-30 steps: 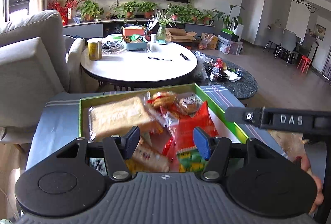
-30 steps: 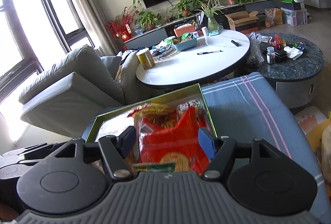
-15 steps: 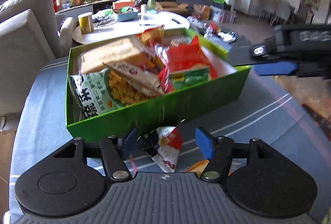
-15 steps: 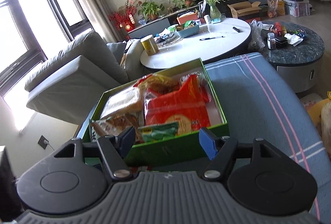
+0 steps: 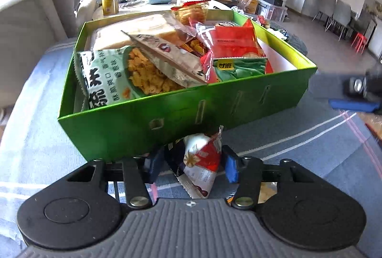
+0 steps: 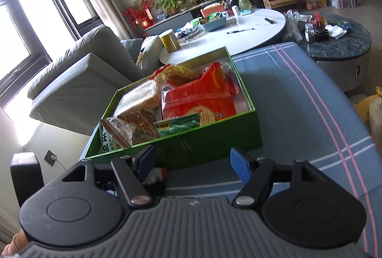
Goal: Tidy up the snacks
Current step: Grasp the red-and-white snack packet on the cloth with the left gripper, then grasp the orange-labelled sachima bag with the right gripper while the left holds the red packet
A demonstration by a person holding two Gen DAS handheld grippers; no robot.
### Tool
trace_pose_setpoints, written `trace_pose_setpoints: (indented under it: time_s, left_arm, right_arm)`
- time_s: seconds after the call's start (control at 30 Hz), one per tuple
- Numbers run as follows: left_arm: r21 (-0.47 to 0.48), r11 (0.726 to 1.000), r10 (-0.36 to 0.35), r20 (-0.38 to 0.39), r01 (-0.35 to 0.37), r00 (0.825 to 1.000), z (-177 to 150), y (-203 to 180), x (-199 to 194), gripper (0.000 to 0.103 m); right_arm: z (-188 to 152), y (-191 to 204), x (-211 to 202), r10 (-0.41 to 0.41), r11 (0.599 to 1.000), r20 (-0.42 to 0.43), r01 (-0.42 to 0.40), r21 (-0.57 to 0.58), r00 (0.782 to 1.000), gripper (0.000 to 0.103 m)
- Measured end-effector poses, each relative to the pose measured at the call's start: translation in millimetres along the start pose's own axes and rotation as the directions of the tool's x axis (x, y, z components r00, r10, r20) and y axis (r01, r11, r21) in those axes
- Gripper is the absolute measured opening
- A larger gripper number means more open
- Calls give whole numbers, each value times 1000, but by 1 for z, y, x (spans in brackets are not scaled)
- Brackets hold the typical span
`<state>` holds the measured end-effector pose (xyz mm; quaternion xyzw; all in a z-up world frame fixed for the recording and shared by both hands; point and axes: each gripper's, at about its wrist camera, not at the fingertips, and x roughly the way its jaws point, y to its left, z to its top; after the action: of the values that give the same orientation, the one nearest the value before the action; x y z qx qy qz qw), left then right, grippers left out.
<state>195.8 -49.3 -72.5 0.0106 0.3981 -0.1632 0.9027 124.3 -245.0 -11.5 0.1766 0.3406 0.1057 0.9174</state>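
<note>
A green box full of snack packets stands on a blue striped cloth; it also shows in the right wrist view. My left gripper is low in front of the box, its jaws open around a small red and white snack packet lying on the cloth. I cannot tell if the pads touch it. My right gripper is open and empty, above the cloth just before the box's near wall; it shows at the right edge of the left wrist view.
A white round table with a yellow can and a pen stands behind the box. A grey sofa is to the left, a dark round side table to the right. The blue cloth spreads right of the box.
Both grippers have drawn back and come down from above the box to the cloth in front of it. The small red and white packet now sits between my left jaws.
</note>
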Motion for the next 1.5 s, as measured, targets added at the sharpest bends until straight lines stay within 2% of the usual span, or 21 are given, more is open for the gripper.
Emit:
trace_pose_setpoints:
  time_s: [0.07, 0.23, 0.4, 0.6, 0.87, 1.07, 1.27, 1.43, 1.5]
  left_arm:
    - [-26, 1000, -6, 8, 7, 1000, -2, 4, -5, 45]
    - [-55, 998, 32, 58, -29, 998, -11, 13, -29, 45]
    - [-98, 995, 29, 86, -20, 996, -22, 24, -55, 44]
    - [-110, 994, 18, 87, -9, 996, -37, 32, -76, 43]
    - [-108, 994, 43, 114, -31, 993, -48, 38, -96, 41]
    - [-124, 992, 49, 121, -34, 991, -54, 45, -104, 41]
    - [-139, 989, 58, 133, -39, 989, -56, 47, -109, 41]
    - [-144, 989, 51, 150, -29, 987, -58, 47, -114, 41]
    - [-145, 989, 52, 149, -30, 987, -59, 46, -115, 41]
  right_arm:
    - [-3, 0, 0, 5, 1000, -10, -5, -1, 1000, 68]
    - [-13, 3, 3, 16, 1000, -46, -17, -21, 999, 68]
    - [-25, 15, 15, 34, 998, -104, -40, -55, 994, 68]
    - [-36, 23, 27, 53, 996, -160, -64, -65, 986, 68]
    - [-42, 38, 35, 71, 993, -191, -86, -75, 979, 68]
    - [-42, 40, 43, 62, 997, -197, -71, -38, 978, 68]
    - [-48, 41, 39, 50, 997, -212, -62, -50, 976, 68]
    - [-57, 35, 26, -38, 994, -200, 16, -107, 979, 68]
    - [-60, 30, 18, -47, 994, -196, 27, -107, 979, 68]
